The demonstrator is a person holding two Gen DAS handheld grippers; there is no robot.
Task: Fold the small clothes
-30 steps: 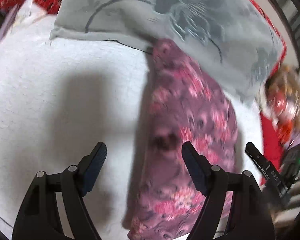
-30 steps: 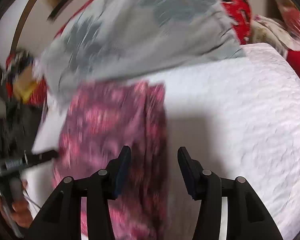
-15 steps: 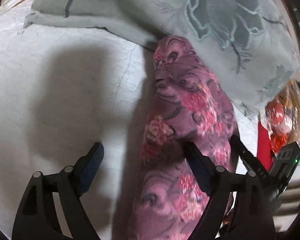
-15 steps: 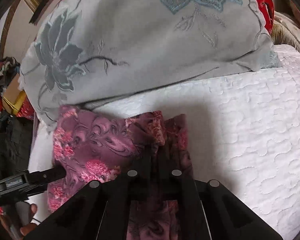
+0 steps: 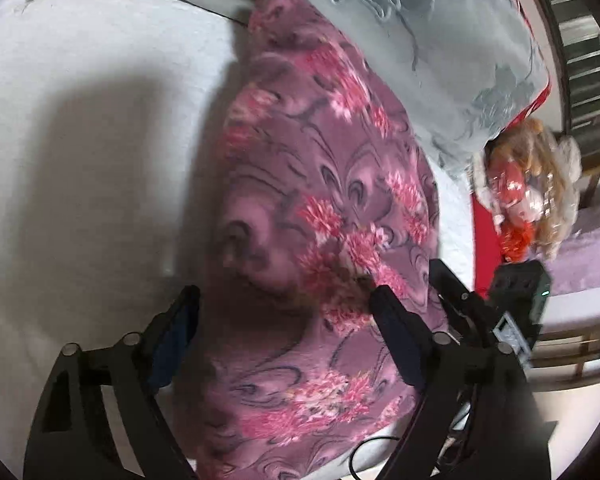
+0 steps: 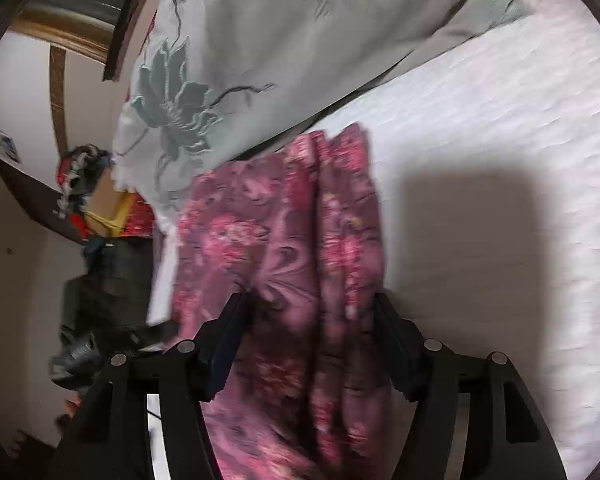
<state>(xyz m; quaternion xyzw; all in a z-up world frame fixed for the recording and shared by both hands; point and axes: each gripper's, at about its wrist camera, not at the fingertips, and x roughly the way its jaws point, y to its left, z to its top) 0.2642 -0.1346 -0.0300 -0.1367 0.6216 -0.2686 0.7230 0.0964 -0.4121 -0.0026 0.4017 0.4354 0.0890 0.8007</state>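
No text, label, brand, number or sign can be read in either view, only flower patterns seen on the fabrics, a small pale patch on the wall in the right wrist view left too blurred to be made out

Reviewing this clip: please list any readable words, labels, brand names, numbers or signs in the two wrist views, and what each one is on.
No text can be read in either view.
The other hand-held gripper's black body, at the right of the left wrist view: a green light, no legible marking.
A small blue and white sticker on the wall in the right wrist view: too small and blurred to read.
The floral garment and the grey pillow carry patterns only.
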